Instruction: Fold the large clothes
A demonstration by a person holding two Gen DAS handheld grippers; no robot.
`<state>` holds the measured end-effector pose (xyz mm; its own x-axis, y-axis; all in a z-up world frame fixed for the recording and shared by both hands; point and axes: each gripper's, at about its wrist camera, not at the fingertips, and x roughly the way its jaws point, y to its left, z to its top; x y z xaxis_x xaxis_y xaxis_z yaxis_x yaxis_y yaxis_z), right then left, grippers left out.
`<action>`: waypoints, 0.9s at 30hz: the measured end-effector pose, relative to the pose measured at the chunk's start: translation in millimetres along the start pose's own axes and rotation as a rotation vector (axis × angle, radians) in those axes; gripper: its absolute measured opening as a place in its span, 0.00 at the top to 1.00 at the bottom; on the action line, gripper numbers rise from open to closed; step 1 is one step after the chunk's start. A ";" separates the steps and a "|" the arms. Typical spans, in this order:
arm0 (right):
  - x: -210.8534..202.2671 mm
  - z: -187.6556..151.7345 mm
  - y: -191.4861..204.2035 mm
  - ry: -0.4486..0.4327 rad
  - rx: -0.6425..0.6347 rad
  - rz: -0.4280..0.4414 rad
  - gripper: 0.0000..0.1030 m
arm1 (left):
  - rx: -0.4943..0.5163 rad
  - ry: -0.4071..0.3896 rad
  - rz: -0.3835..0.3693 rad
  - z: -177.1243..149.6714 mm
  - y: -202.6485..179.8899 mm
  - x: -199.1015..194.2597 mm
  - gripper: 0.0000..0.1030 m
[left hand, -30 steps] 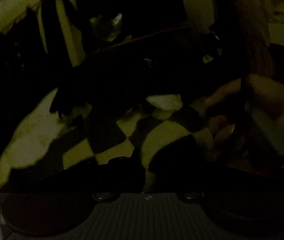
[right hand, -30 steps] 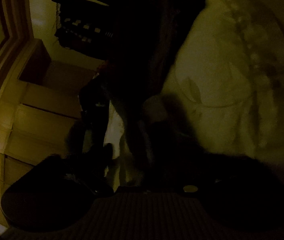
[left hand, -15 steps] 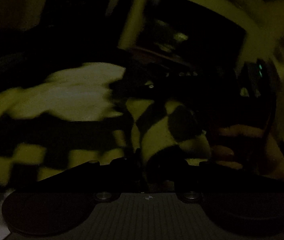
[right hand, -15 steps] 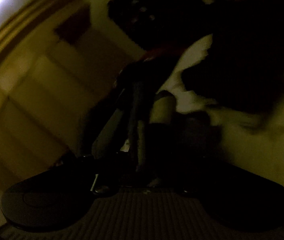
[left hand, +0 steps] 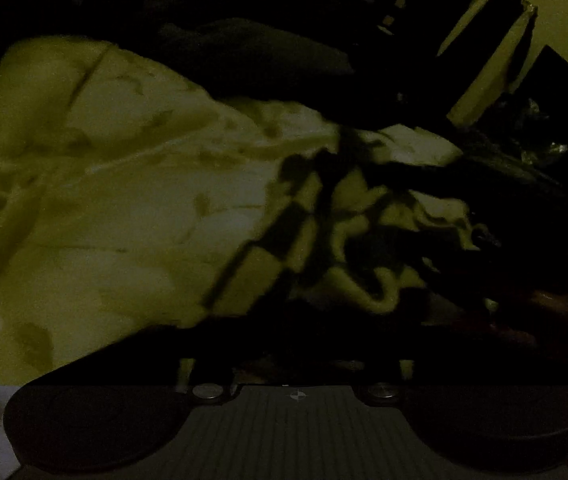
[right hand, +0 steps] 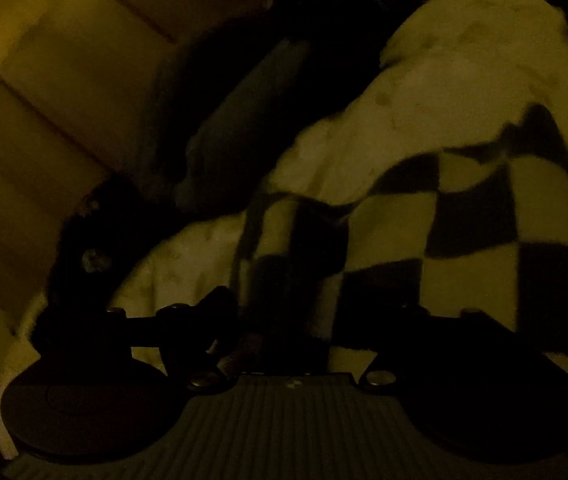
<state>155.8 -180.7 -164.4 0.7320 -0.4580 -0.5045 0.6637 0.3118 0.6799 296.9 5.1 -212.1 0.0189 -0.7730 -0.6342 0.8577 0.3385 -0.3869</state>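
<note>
The checkered cloth (left hand: 348, 216) lies bunched, not neatly folded, on the pale bedding (left hand: 123, 200), and both the left gripper (left hand: 296, 360) and the right gripper (right hand: 292, 332) are opening their jaws, so most folding looks left to do.

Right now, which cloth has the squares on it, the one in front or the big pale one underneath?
The checkered cloth in front has dark and light squares. The pale bedding beneath it shows only faint blotches, no squares.
</note>
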 end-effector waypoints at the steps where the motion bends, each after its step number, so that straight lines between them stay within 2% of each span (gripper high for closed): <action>1: -8.4 -2.5 -4.1 -0.018 0.023 0.029 0.29 | 0.014 -0.024 0.033 0.9 1.6 -3.2 0.00; 3: -32.3 -1.8 -10.6 -0.073 0.055 0.053 0.21 | 0.064 -0.074 0.105 5.8 4.0 -7.6 0.00; 5: -63.1 1.0 -15.2 -0.153 0.058 0.047 0.11 | 0.093 -0.083 0.141 13.9 9.8 -7.9 0.00; 7: -81.5 7.5 -17.5 -0.184 0.042 0.015 0.12 | 0.106 -0.063 0.165 19.0 15.9 -4.7 0.00; 10: -100.1 3.6 -22.4 -0.164 0.012 -0.017 0.14 | 0.158 -0.043 0.217 20.1 18.4 -6.1 0.00; 13: -103.0 -9.7 -16.8 -0.106 -0.068 -0.046 0.16 | 0.207 -0.045 0.248 18.1 20.4 -15.0 0.00; 15: -95.2 -25.1 -5.6 -0.060 -0.174 -0.130 0.16 | 0.237 -0.042 0.301 17.4 23.0 -20.3 0.00; 18: -73.7 -49.8 16.6 0.016 -0.373 -0.314 0.15 | 0.225 -0.050 0.359 24.7 37.0 -35.3 0.00; 20: -69.1 -62.6 19.4 0.019 -0.441 -0.361 0.13 | 0.204 -0.064 0.400 33.9 48.6 -46.9 0.00; 24: -68.5 -64.5 13.5 0.042 -0.392 -0.365 0.11 | 0.228 -0.119 0.558 52.6 60.9 -63.6 0.00; 27: -69.4 -63.6 5.5 0.046 -0.341 -0.348 0.11 | 0.267 -0.155 0.610 60.9 57.8 -71.9 0.00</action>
<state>118.4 -94.3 -159.5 0.4587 -0.5486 -0.6990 0.8772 0.4049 0.2579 376.4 47.6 -148.0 0.5957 -0.5604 -0.5754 0.7670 0.6095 0.2005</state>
